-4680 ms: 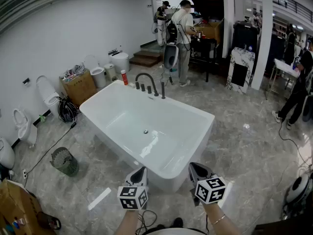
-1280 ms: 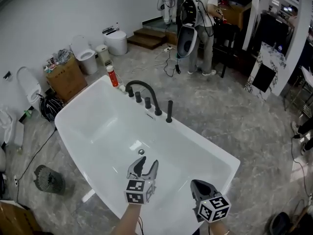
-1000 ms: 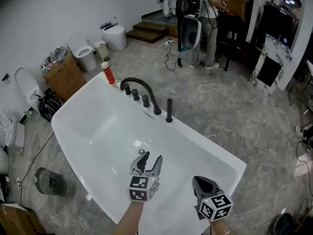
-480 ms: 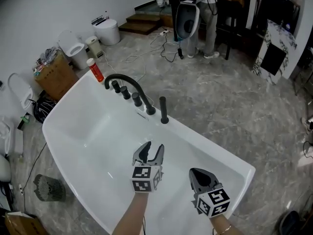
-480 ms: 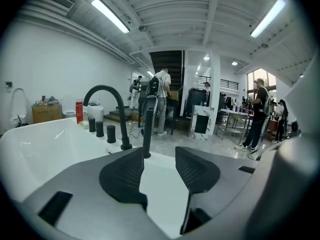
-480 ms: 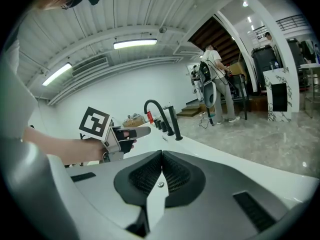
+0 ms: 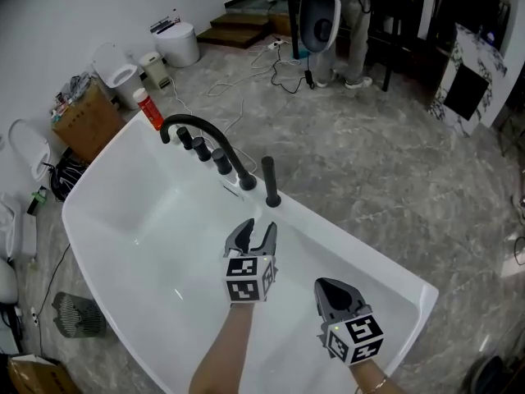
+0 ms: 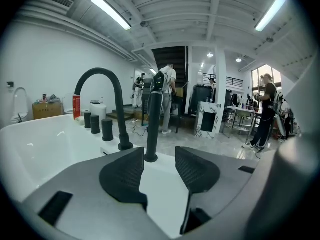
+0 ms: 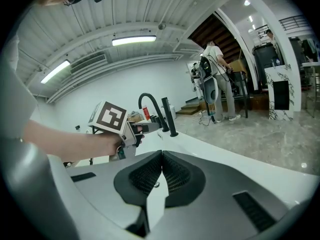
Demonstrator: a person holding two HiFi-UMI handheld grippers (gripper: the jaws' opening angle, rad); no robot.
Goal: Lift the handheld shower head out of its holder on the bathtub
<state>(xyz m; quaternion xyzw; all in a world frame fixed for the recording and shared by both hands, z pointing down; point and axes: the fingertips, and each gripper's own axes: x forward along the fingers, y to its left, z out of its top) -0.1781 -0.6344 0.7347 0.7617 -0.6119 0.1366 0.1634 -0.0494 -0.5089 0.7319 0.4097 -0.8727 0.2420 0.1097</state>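
Handheld shower head (image 7: 269,179), a black rod, stands upright in its holder on the far rim of the white bathtub (image 7: 107,195). Nearest, the right gripper (image 7: 330,288) has its fingers pressed together, holding nothing. The left gripper (image 7: 252,230) hangs over the basin, its fingers narrowly apart, short of the rod and not touching it. Farther along the rim are a black spout (image 7: 197,130) and a red bottle (image 7: 148,107).

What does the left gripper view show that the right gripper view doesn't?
Left gripper view only: the left gripper, jaws apart, with the shower head lined up in the gap beyond them, untouched. Right gripper view only: the right gripper, jaws together and empty, plus the left gripper seen from the side. Both: the shower head upright beside the arched spout.
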